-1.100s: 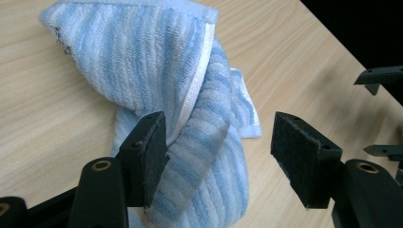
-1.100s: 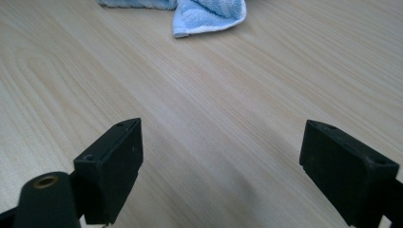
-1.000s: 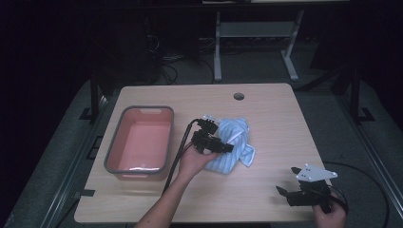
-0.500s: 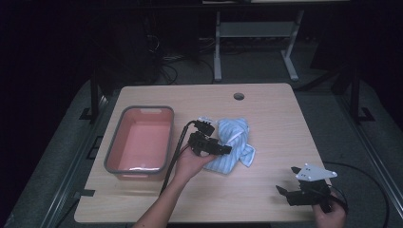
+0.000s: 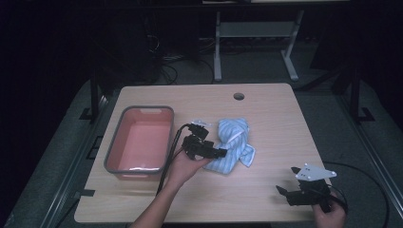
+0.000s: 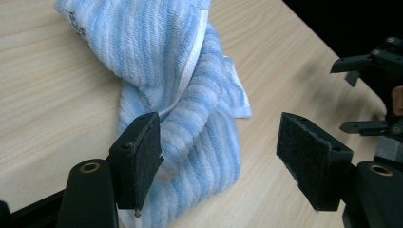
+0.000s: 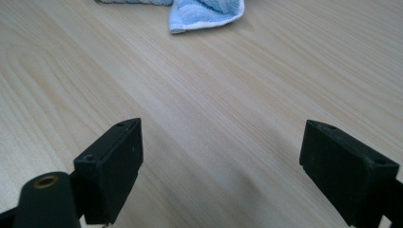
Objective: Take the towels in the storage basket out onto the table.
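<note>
A crumpled blue-and-white striped towel [image 5: 234, 145] lies near the middle of the wooden table [image 5: 275, 123]. My left gripper [image 5: 215, 153] is at the towel's left edge, held by a hand. In the left gripper view the towel [image 6: 190, 85] runs between the jaws. The left pad [image 6: 138, 161] is against a fold and the right pad stands well away. This gripper [image 6: 221, 164] is open and its jaws have just been opening. My right gripper [image 5: 285, 192] rests near the front right corner. Its jaws [image 7: 221, 175] stand wide over bare wood, with a towel corner [image 7: 204, 9] far ahead.
A pink tub with a grey rim [image 5: 114, 147] stands left of the towel, and the left gripper's cable runs along its right side. A round cable hole [image 5: 238, 96] sits near the table's far edge. The right gripper [image 6: 375, 90] shows at the right in the left gripper view.
My left gripper has eased slightly to the left along the towel's edge. The towel and the right gripper have stayed where they were.
</note>
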`<state>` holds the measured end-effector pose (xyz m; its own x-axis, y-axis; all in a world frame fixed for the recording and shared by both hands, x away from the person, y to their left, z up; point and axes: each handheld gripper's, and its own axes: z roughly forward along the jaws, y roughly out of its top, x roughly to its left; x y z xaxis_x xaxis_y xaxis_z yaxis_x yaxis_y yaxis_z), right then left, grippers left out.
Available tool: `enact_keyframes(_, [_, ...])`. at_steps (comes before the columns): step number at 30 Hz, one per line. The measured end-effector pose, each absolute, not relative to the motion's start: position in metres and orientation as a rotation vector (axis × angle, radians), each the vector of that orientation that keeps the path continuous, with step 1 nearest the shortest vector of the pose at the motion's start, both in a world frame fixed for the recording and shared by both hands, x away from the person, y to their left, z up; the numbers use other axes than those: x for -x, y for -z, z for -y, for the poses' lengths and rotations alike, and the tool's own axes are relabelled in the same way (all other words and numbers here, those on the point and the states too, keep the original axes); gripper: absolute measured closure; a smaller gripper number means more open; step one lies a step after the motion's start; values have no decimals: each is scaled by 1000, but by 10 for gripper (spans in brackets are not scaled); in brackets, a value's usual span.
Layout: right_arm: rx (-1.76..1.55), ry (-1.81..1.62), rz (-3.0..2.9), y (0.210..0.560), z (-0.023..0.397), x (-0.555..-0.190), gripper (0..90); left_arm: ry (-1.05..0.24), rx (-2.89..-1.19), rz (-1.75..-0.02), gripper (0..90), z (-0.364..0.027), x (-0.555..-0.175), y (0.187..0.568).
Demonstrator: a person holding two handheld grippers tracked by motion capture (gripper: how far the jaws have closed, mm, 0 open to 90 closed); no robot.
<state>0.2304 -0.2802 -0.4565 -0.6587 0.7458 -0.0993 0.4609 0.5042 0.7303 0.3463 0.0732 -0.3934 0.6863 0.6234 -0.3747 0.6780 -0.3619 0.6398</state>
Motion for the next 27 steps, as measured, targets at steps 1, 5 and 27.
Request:
enact_keyframes(1, [-998, -964, -2347, 457, 280, -230, 139, 85, -2082, -996, 313, -73, -346, 393])
enact_keyframes(5, [-1004, -958, -2344, 457, 281, -230, 139, 89, -2076, -981, 312, -77, -338, 395])
enact_keyframes(27, [-1007, -958, -2345, 458, 281, -230, 139, 86, -2052, -927, 305, -102, -301, 398])
